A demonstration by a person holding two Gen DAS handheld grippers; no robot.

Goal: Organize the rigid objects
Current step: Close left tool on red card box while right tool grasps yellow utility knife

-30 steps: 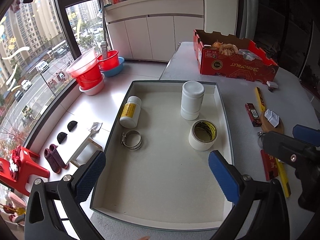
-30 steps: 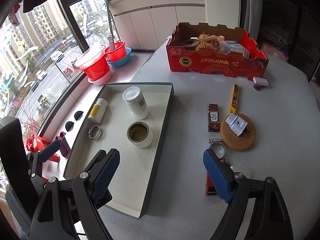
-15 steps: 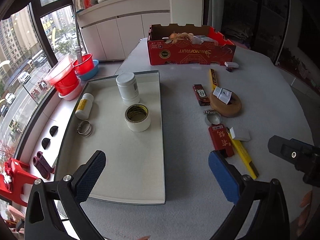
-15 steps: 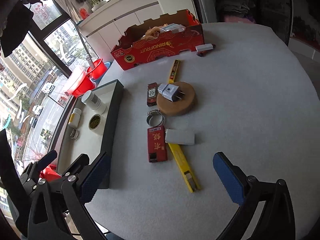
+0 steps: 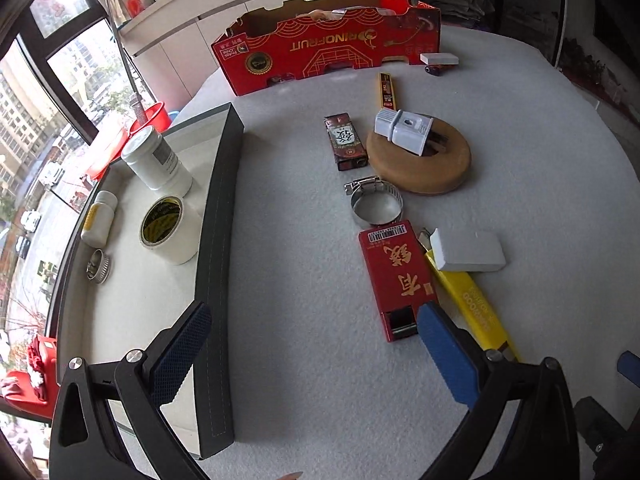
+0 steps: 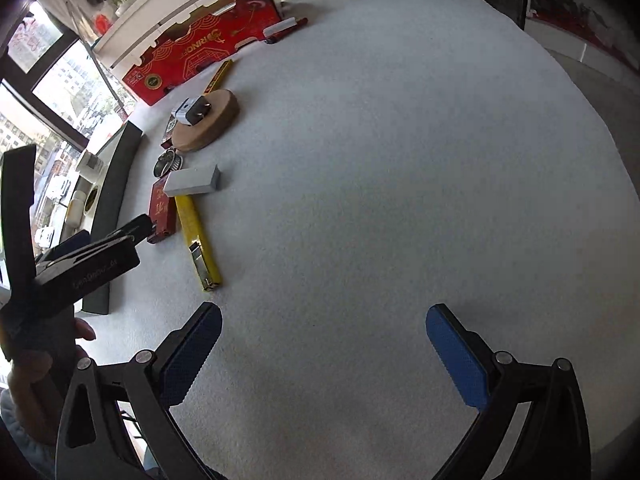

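My left gripper [image 5: 312, 332] is open and empty. It hangs over the grey table between the tray's dark wall [image 5: 218, 240] and a flat red box [image 5: 394, 276], whose near end lies by its right fingertip. Beside that box lie a yellow knife [image 5: 468, 300] with a white block [image 5: 468, 250] on it, a hose clamp [image 5: 376, 204], a small dark red box [image 5: 346, 142] and a wooden disc [image 5: 420, 168] bearing a white plug [image 5: 404, 130]. My right gripper [image 6: 322, 328] stands open over bare table, right of the yellow knife [image 6: 198, 236].
The tray holds a white jar [image 5: 156, 160], a tape roll [image 5: 164, 228], a small bottle [image 5: 98, 220] and a second clamp [image 5: 98, 266]. A red cardboard box [image 5: 328, 56] stands at the back, with a thin yellow box [image 5: 387, 90] before it. A hand [image 6: 40, 360] holds the left gripper.
Both grippers have swung right, away from the tray and toward the loose objects on the table, and sunk lower. The right jaws have spread a little wider. Nothing was picked up.
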